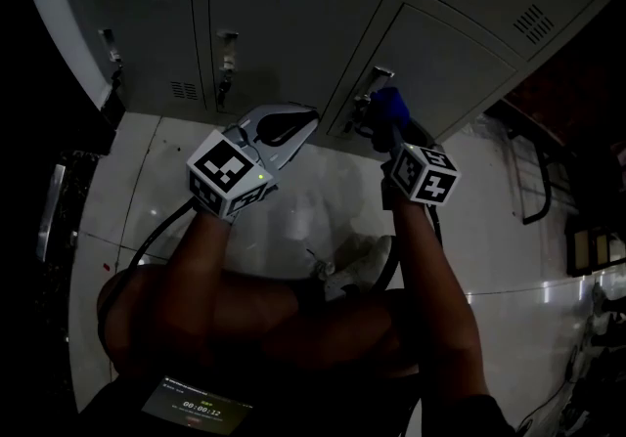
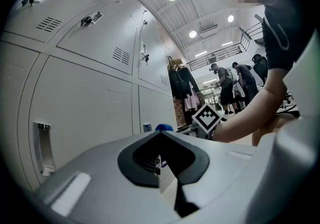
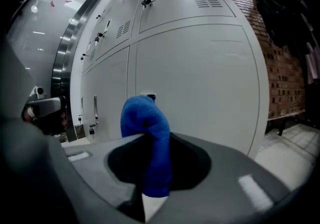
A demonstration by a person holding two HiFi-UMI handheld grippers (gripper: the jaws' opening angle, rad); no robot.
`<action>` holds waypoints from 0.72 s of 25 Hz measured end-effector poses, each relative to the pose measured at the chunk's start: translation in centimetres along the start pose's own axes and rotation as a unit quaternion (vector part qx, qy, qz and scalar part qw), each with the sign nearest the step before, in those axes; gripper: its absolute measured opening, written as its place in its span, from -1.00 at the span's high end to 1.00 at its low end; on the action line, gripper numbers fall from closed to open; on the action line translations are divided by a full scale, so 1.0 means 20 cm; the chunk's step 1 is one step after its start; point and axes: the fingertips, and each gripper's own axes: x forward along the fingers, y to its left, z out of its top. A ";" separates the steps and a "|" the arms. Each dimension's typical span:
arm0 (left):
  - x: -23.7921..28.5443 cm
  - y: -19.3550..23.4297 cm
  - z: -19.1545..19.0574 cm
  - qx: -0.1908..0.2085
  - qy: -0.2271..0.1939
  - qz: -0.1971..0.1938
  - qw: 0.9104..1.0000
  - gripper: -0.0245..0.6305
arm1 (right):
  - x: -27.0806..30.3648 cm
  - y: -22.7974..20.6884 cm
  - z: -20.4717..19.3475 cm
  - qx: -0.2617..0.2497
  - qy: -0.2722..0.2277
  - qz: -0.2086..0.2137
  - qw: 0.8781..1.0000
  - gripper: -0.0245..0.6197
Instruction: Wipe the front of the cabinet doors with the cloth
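Cloth (image 3: 147, 128), blue and bunched, sits pinched in my right gripper (image 3: 155, 165). Its fingers (image 3: 225, 178) are closed on the lower part of the fabric, and the rest bulges up past them in a rounded lump. That lump is up at the cabinet doors (image 3: 200, 67), right by the small latch (image 3: 149, 96) at the edge of a lower door. The top of the cloth overlaps that latch in the right gripper view. Whether fabric is actually pressing on the metal I cannot tell from any view.

My left gripper (image 2: 165, 160) holds nothing. Its two fingers (image 2: 100, 178) are pressed together with only the dark hollow between them, and it hangs in the air in front of the lower doors, apart from them. From the head view it sits just beside my right one, lower and to the left, over the pale glossy floor (image 1: 293, 200).

The cabinet is a bank of grey lockers, each with a vent slot and a handle or latch. Every door I can see is closed, so what the compartments hold is hidden from me.

In the left gripper view, clothes (image 2: 182, 87) hang at the far end of the locker row, and some people (image 2: 230, 82) stand beyond them under the ceiling lights.
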 end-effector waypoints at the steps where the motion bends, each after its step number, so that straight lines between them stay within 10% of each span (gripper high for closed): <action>1: 0.00 0.00 0.00 0.000 -0.001 0.001 1.000 0.91 | 0.03 0.02 -0.02 -0.001 0.003 0.002 1.000 0.68; 18: 0.00 0.02 0.00 -0.005 -0.002 0.006 1.000 0.91 | 0.20 -0.04 -0.16 0.002 0.020 -0.008 1.000 0.68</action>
